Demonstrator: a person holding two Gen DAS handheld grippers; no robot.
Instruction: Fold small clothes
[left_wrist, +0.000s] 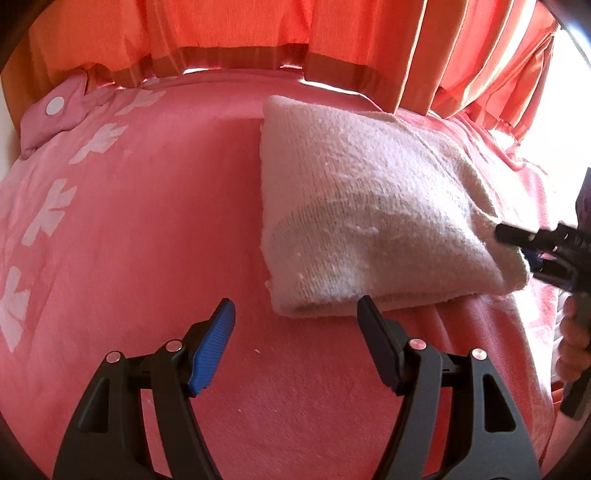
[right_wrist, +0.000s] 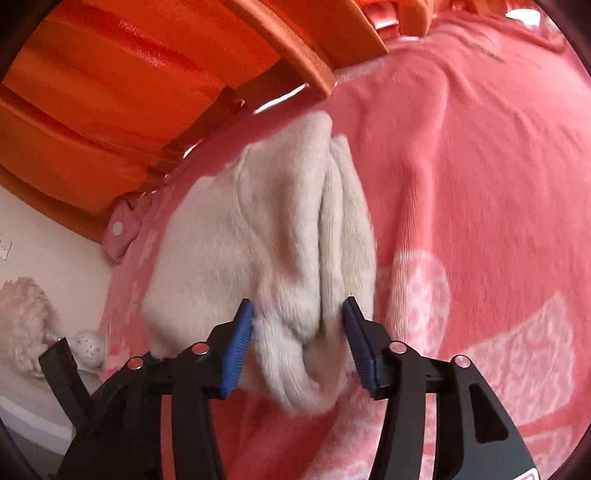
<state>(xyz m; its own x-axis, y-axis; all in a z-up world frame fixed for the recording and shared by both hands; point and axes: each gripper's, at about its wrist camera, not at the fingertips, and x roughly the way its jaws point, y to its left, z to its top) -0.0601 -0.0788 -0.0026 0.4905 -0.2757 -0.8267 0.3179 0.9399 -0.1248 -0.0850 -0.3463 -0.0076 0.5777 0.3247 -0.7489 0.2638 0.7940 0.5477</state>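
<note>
A folded cream knitted garment (left_wrist: 373, 210) lies on the pink blanket (left_wrist: 147, 221). My left gripper (left_wrist: 295, 317) is open and empty, just in front of the garment's near left corner, not touching it. My right gripper (right_wrist: 297, 319) has its jaws apart around the bunched folded end of the garment (right_wrist: 266, 236); the fabric fills the gap and touches both blue pads (right_wrist: 240, 343). In the left wrist view the right gripper (left_wrist: 517, 243) shows at the garment's right end.
Orange curtains (left_wrist: 258, 29) hang behind the bed. A pink pillow (left_wrist: 55, 110) lies at the far left of the blanket. In the right wrist view a white ledge (right_wrist: 37, 251) with a fluffy white item (right_wrist: 22, 325) and a small ornament (right_wrist: 86, 347) sits left.
</note>
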